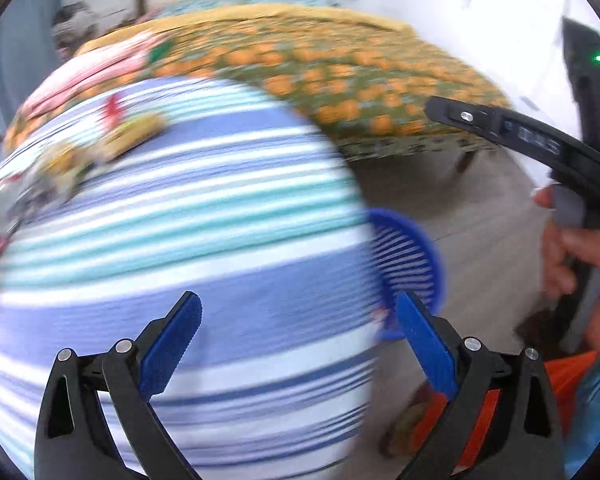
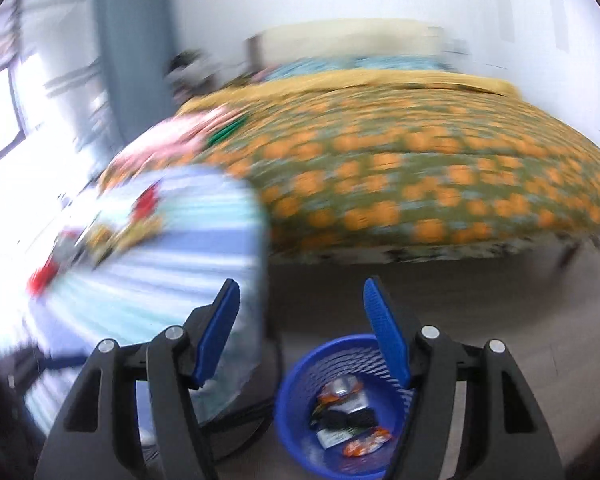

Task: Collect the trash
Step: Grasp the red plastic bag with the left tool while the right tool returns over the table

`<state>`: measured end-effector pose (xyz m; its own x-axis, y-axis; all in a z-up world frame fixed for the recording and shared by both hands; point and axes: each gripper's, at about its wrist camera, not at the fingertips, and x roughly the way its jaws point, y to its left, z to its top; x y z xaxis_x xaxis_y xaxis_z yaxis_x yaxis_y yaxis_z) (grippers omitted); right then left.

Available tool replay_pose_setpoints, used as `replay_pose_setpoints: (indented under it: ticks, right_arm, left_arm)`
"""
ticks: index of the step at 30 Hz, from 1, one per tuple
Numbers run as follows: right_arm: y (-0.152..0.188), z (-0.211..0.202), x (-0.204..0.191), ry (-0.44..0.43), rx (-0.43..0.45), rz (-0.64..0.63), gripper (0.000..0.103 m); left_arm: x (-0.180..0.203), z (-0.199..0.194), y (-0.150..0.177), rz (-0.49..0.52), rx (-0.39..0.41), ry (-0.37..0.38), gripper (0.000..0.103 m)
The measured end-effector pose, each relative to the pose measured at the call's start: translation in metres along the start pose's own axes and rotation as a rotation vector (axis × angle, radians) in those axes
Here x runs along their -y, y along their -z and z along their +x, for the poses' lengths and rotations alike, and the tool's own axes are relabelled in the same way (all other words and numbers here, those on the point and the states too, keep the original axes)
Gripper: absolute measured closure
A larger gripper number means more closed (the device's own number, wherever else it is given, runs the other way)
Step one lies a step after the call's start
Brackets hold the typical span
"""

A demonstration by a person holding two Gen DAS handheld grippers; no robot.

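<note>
Trash wrappers [image 2: 346, 420] lie in the blue slotted basket [image 2: 300, 380] on the floor, just beside my round table. More wrappers [image 1: 100, 144] sit scattered on the striped tablecloth [image 1: 204, 216], toward its far left edge; blur hides their detail. My left gripper [image 1: 298, 344] hangs over the table edge, jaws spread wide, nothing between. My right gripper [image 2: 300, 336] hovers above the basket, jaws parted, empty. Beyond stands a bed with an orange-flowered cover [image 2: 420, 168].
</note>
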<state>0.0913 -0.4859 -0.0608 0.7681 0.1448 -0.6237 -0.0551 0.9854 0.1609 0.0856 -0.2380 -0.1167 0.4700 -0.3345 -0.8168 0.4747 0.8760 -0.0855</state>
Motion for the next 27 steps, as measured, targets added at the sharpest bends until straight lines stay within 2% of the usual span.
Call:
replay_pose_setpoints:
  ticks: [5,10,14,17,20,22,27]
  right_arm:
    - [0.021,0.028,-0.100,-0.184,-0.107,-0.201,0.039]
    - [0.040,0.044,-0.162,-0.246,-0.163,-0.334,0.039]
    - [0.046,0.058,-0.182,-0.245,-0.194,-0.367,0.039]
    - [0.052,0.061,-0.193,-0.241,-0.203,-0.385,0.039]
    - [0.055,0.068,-0.202,-0.241,-0.215,-0.396,0.039]
    - [0.059,0.069,-0.203,-0.238,-0.221,-0.406,0.036]
    - [0.057,0.073,-0.201,-0.236,-0.220,-0.379,0.033]
  left_arm:
    - [-0.076,-0.012,0.027,-0.071,-0.035,-0.109,0.007]
    - [-0.130,-0.025,0.041,-0.119,-0.041,-0.168,0.007]
    - [-0.156,-0.037,0.050,-0.136,-0.040,-0.200,0.007]
    - [-0.186,-0.055,0.051,-0.171,-0.008,-0.244,0.007]
    - [-0.233,-0.075,0.042,-0.255,0.039,-0.290,0.007]
    - [-0.265,-0.083,0.035,-0.300,0.062,-0.290,0.005]
    - [-0.304,-0.054,0.010,-0.222,-0.022,-0.253,0.005]
